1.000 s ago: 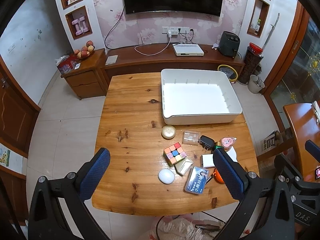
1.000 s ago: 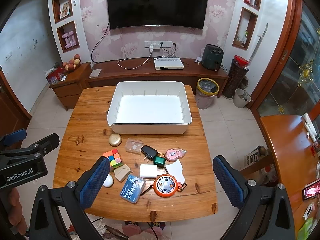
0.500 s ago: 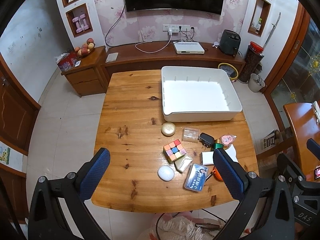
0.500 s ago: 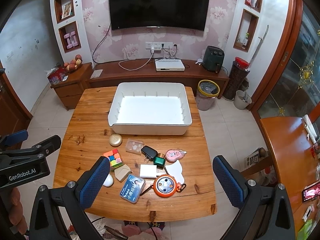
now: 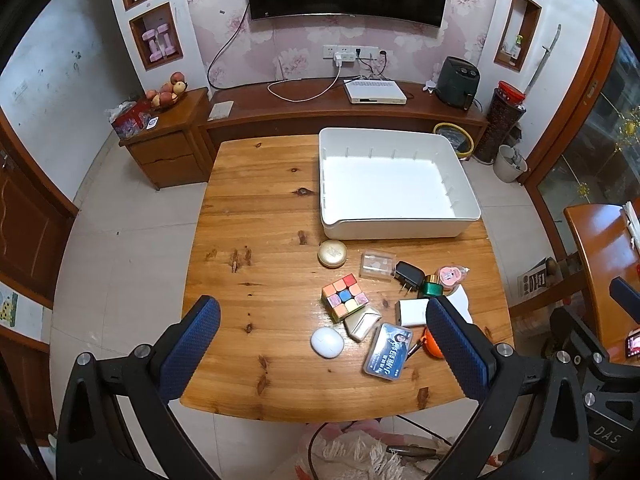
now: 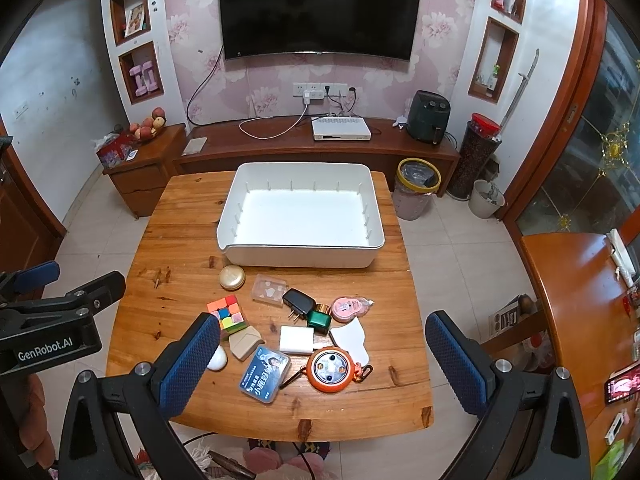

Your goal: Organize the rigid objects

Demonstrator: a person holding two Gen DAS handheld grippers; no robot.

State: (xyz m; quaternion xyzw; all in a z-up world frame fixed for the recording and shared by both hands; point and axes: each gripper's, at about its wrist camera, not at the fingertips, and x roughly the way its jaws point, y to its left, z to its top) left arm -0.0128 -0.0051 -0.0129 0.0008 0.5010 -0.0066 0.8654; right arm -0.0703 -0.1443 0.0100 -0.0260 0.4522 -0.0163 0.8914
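A white empty bin [image 5: 394, 222] [image 6: 300, 254] stands at the far side of the wooden table [image 5: 256, 220] [image 6: 176, 240]. In front of it lie small items: a colour cube [image 5: 345, 297] [image 6: 227, 314], a gold round compact [image 5: 332, 253] [image 6: 232, 277], a clear box [image 5: 376, 265], a black plug [image 6: 298, 301], a white egg-shaped case [image 5: 327, 342], a blue card case [image 6: 264, 373], an orange round tape measure [image 6: 330, 369]. My left gripper [image 5: 328, 350] and right gripper [image 6: 322, 362] are open, empty, high above the table's near edge.
A TV cabinet [image 6: 320, 148] and low drawer unit [image 5: 164, 152] stand behind the table. A yellow-rimmed bin [image 6: 418, 184] stands at its far right corner. Another wooden table [image 6: 576, 320] is to the right. The left gripper's body [image 6: 52, 320] shows at the right view's left edge.
Both grippers have risen or drawn back a little; the table looks slightly smaller and lower in view. Nothing on the table has moved.
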